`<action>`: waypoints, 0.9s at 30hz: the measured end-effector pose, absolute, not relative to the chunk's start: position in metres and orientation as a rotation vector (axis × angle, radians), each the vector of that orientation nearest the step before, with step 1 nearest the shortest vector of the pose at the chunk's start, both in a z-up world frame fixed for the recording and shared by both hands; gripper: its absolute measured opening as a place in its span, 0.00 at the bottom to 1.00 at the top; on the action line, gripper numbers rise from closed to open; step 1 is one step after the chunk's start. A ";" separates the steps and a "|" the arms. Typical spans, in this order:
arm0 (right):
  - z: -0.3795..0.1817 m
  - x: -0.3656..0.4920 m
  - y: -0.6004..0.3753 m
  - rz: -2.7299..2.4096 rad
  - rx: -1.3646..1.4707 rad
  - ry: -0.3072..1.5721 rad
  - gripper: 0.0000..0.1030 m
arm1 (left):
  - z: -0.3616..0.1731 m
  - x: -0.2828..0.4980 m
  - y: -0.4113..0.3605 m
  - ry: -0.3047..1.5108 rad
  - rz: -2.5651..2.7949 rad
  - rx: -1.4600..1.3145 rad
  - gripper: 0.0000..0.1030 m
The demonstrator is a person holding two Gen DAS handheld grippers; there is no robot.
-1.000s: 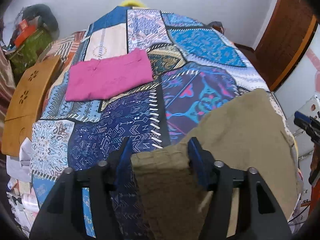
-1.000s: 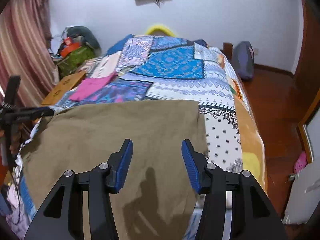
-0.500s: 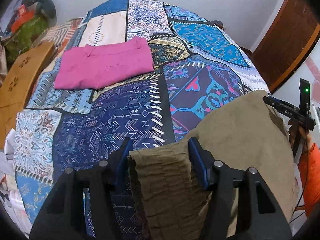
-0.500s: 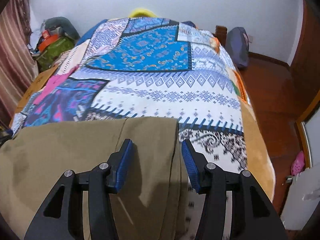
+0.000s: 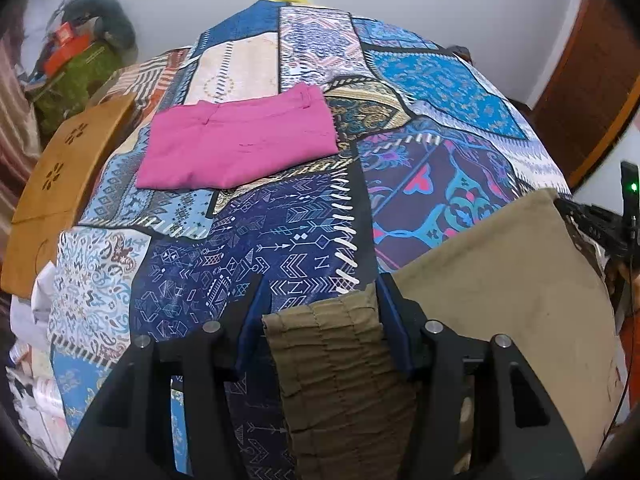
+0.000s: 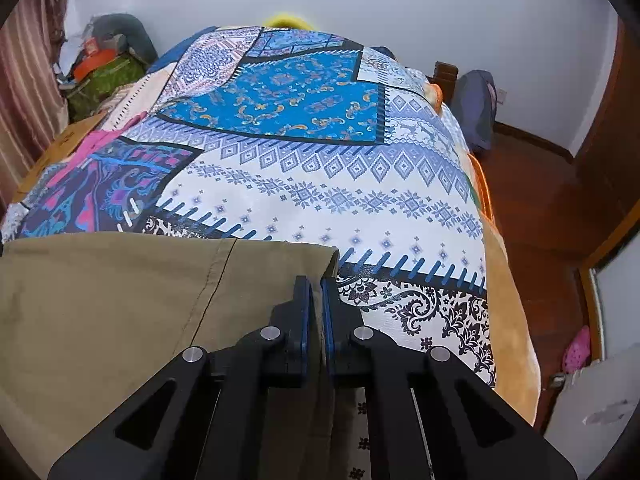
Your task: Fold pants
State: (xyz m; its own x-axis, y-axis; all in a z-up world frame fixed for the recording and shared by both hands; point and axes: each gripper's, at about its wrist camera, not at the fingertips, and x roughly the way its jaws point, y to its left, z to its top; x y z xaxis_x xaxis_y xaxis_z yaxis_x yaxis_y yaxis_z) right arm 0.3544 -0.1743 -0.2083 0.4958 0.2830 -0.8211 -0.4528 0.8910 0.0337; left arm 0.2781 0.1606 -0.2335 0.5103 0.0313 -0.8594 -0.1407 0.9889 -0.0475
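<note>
1. Pants [image 5: 500, 292]: olive-khaki, spread across the near end of the bed; lower right of the left wrist view, lower left of the right wrist view [image 6: 120, 300]. Lower part is cut off by the frame edge and both tools in each view, so full outline isn't visible.
2. Left gripper [image 5: 320, 308]: blue pads wide apart, with the gathered elastic waistband lying between them. Right pad looks to be at the band's edge, left pad stands clear of it with a gap. Not clamped. Whether the fingers rest on the quilt or hover, can't tell.
3. Right gripper [image 6: 315, 304]: pads nearly together, only a thin slit between. It sits at the pants' right-hand corner, bottom centre of frame. Fabric runs into the slit, so it reads as pinching the edge; the actual contact is hidden behind the fingers.
4. A stitched seam runs diagonally down the pants in the right wrist view, left of the gripper.
5. Patchwork quilt [image 5: 280, 240] covers the bed, blue/white/purple panels, fills the middle of both frames.
6. Pink folded garment [image 5: 240, 148]: upper left-centre of the left wrist view, flat on the quilt, well apart from the pants. In the right wrist view only a sliver shows at the left edge.
7. Wooden board [image 5: 60, 184] at the left edge of the left wrist view, partly cut off.
8. Right edge of the left wrist view: dark hardware with a green light [image 5: 633, 188], mostly cropped. Likely the other tool, too little shows to say more.
</note>
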 end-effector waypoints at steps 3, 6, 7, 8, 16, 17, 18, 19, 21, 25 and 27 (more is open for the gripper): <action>-0.200 0.355 -0.177 0.452 -0.183 0.979 0.10 | -0.221 0.273 0.158 1.028 0.069 -0.099 0.54; -0.188 0.353 -0.183 0.475 -0.119 0.984 0.17 | -0.205 0.267 0.158 0.998 0.037 -0.123 0.54; -0.182 0.349 -0.186 0.489 -0.097 0.968 0.23 | -0.202 0.266 0.158 0.990 0.029 -0.133 0.54; -0.178 0.347 -0.186 0.501 -0.085 0.957 0.27 | -0.201 0.266 0.158 0.988 0.028 -0.137 0.54; -0.206 0.342 -0.162 0.536 -0.200 1.009 0.39 | -0.234 0.275 0.170 1.054 0.055 -0.185 0.61; -0.205 0.342 -0.162 0.531 -0.198 1.010 0.39 | -0.233 0.275 0.173 1.062 0.046 -0.210 0.61; -0.202 0.343 -0.162 0.524 -0.199 1.020 0.39 | -0.231 0.274 0.175 1.070 0.042 -0.224 0.61; -0.198 0.342 -0.163 0.520 -0.199 1.024 0.39 | -0.227 0.273 0.175 1.069 0.042 -0.223 0.61; -0.182 0.337 -0.166 0.519 -0.196 0.999 0.39 | -0.214 0.267 0.170 1.048 0.056 -0.184 0.61; -0.146 0.313 -0.175 0.534 -0.184 0.919 0.39 | -0.181 0.245 0.157 0.967 0.085 -0.109 0.60; -0.128 0.300 -0.180 0.547 -0.175 0.883 0.39 | -0.165 0.232 0.151 0.938 0.079 -0.103 0.61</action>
State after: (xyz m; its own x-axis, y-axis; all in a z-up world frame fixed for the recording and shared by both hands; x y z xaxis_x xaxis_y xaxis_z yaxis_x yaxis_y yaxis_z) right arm 0.2999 -0.1798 -0.1276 0.5087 0.3813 -0.7719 -0.5220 0.8496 0.0757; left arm 0.2317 0.1514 -0.1652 0.5889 0.0230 -0.8079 -0.1128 0.9921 -0.0540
